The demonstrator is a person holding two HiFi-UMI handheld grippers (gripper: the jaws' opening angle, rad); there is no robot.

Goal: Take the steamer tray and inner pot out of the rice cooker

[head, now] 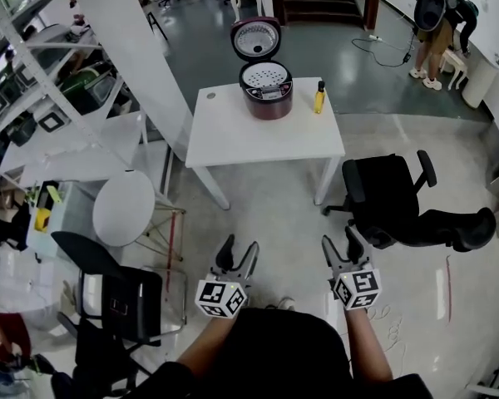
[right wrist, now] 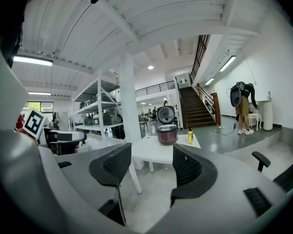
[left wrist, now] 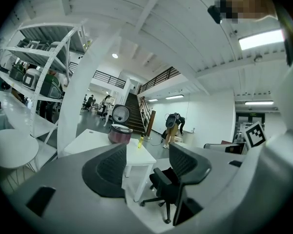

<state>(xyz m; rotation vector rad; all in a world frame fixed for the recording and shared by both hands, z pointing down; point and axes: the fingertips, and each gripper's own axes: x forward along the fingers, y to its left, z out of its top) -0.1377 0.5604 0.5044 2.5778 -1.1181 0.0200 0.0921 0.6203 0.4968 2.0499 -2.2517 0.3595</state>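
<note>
Left gripper (head: 237, 252) and right gripper (head: 341, 241): both held low in front of the person, side by side, pointing roughly level toward the white table (head: 233, 135). In each gripper view the two dark ribbed pads stand wide apart with only floor, table and chair seen through the gap; neither gripper holds or touches anything. Both are well apart from the table, with bare floor between. Rice cooker (head: 266, 90): dark red body, standing near the table's far edge, about mid-width. Lid (head: 256, 40) is swung fully up and back, its round inner face toward the camera. Contents: the steamer tray (head: 264, 76) sits in the cooker's mouth, pale and perforated with rows of small holes, seated level at the rim. The inner pot cannot be made out; the tray covers the opening, so whatever lies under it is hidden. Nothing visible on the tray itself. Yellow bottle (head: 319, 98) with a dark cap stands upright just to the right of the cooker, apart from it. Rest of the tabletop is bare. Black office chair (head: 391, 194) stands on the floor right of the table, nearer the person. Round white side table (head: 123, 208) is at the left. Background: a person (head: 437, 23) bent over near the far wall.
</note>
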